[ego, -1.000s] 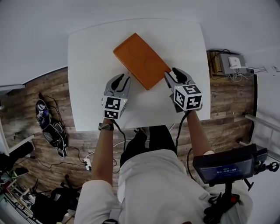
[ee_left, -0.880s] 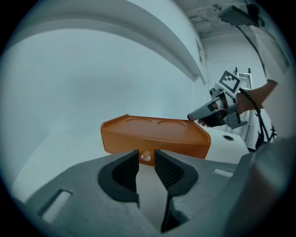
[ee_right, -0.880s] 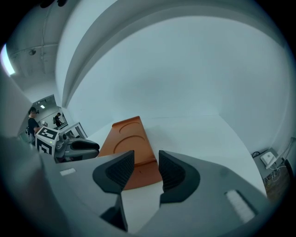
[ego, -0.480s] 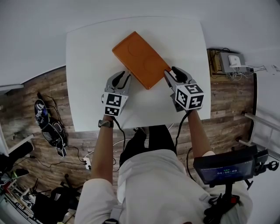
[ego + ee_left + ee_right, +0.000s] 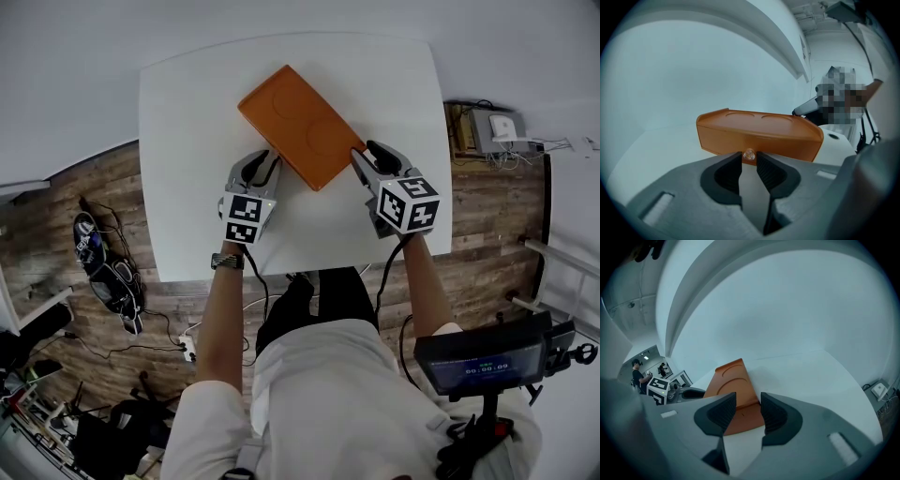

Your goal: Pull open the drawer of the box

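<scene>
1. A wooden plank floor (image 5: 84, 178) is seen around and below the table, strewn with cables at 8 o'clock in the head view.
2. A white rectangular table (image 5: 187, 112) with rounded corners fills the upper middle of the head view.
3. A flat orange plastic box (image 5: 302, 127) with two shallow round recesses in its top lies on the table. Its long axis runs from 10 o'clock to 4 o'clock, so it sits askew to the table's edges. Its drawer is pushed in, and nothing juts from the box's outline.
4. The left gripper (image 5: 262, 163) is held at 7 o'clock of the box, pointing at the box's long side. Its jaws are held narrowly apart, with their tips on either side of the drawer's knob. A thin gap shows on each side of the knob, so no squeeze on it is seen.
5. The right gripper (image 5: 367, 154) is held at 4 o'clock of the box, at the box's near right corner. Its jaws are spread wider, and the box's end is seen between them. Whether they touch the box cannot be told.
6. A small clear rounded knob (image 5: 749, 154) is fixed low on the box's side face, right between the left gripper's jaw tips.
</scene>
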`<state>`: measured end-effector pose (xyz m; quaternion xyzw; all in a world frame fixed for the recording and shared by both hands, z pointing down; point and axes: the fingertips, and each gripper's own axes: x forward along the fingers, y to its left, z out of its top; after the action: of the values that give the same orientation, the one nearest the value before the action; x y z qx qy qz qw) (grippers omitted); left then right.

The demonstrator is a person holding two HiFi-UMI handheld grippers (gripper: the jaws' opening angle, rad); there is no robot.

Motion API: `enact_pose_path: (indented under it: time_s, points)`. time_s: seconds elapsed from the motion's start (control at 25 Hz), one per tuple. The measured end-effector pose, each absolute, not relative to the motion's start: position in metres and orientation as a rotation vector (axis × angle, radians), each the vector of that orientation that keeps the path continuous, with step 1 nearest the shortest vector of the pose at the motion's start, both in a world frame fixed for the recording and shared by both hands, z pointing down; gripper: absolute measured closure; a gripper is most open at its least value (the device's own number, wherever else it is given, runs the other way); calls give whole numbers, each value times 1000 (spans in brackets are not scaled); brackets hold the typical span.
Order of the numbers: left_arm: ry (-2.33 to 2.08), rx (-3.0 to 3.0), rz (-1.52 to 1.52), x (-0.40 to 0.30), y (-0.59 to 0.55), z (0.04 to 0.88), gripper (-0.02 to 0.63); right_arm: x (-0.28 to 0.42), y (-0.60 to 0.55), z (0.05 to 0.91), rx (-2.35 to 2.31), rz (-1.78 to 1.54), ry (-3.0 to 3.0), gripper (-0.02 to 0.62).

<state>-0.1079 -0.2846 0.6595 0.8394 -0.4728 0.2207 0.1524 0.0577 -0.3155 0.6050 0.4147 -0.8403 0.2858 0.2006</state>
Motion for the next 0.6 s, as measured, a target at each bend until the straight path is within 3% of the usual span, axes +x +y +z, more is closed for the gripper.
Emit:
enact_pose_path:
  time_s: [0.6]
  points:
    - [-1412, 2382, 641, -111, -286, 661, 506, 55, -315, 606, 1156, 794, -2330, 428]
